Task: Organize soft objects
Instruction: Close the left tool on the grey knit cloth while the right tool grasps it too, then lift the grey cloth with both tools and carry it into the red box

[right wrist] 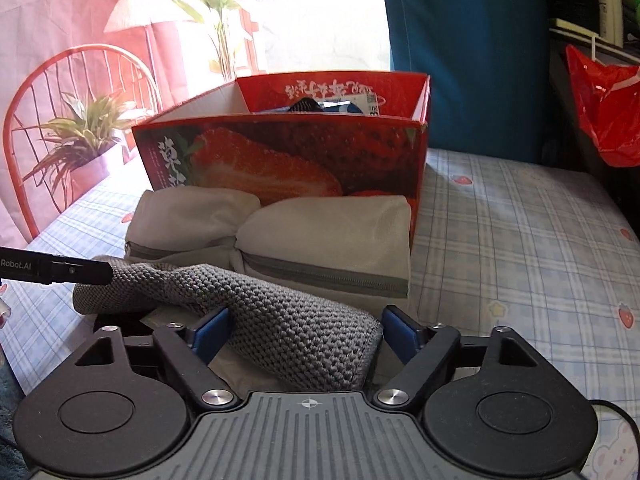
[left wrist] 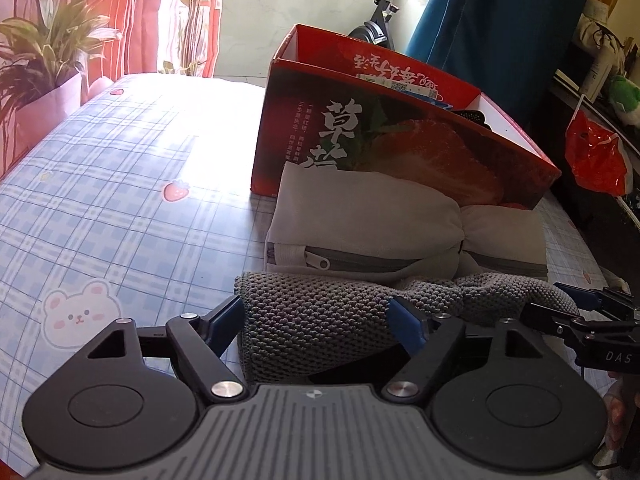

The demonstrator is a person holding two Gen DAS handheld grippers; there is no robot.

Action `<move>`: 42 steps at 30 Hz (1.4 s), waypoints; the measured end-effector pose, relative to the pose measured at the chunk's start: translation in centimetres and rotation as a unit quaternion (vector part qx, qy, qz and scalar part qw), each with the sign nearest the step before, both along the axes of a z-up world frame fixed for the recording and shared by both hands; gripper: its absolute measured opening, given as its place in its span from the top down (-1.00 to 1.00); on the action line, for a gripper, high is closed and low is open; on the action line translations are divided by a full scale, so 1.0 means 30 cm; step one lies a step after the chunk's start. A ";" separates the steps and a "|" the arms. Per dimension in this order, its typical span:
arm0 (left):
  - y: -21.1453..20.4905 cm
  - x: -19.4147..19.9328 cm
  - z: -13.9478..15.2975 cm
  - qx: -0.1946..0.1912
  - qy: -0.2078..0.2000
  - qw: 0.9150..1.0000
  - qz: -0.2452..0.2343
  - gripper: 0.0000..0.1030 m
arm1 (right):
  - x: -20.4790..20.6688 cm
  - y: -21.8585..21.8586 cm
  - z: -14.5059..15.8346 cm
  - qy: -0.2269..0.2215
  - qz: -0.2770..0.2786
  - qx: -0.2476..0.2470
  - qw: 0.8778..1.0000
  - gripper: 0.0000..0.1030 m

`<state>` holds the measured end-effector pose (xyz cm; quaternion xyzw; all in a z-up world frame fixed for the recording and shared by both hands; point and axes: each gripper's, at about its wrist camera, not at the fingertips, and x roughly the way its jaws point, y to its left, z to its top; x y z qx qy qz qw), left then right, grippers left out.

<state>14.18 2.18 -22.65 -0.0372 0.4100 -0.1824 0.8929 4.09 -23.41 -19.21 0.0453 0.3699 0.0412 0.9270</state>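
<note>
The grey knitted piece [right wrist: 280, 320] lies on the checked cloth [left wrist: 100, 200], just before the beige zip pouch [left wrist: 380, 232] and the red strawberry box [right wrist: 280, 152]. My left gripper [left wrist: 320, 320] and right gripper [right wrist: 304, 332] each bracket one end of it, pads seemingly pressing the knit. I judge this the pick-up; next I lift both ends evenly toward the box.

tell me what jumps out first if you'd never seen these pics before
The big red strawberry box stands open at the back of the blue checked tablecloth. Against its front lies a folded beige zip pouch, and nearest the cameras a grey knitted cloth, with the left claw and the right claw each straddling one end of it.
</note>
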 end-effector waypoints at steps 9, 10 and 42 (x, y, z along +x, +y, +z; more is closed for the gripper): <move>-0.068 0.029 -0.048 0.021 -0.004 0.999 -0.030 -0.48 | 0.060 0.015 -0.014 0.023 0.015 -0.012 1.000 0.23; -0.065 0.030 -0.049 0.020 -0.004 0.999 -0.028 -0.41 | 0.062 0.018 -0.012 0.023 0.017 -0.013 0.999 0.27; 0.029 -0.021 0.152 -0.013 -0.075 0.997 0.017 0.78 | 0.074 0.035 0.174 -0.048 0.051 0.028 0.997 0.60</move>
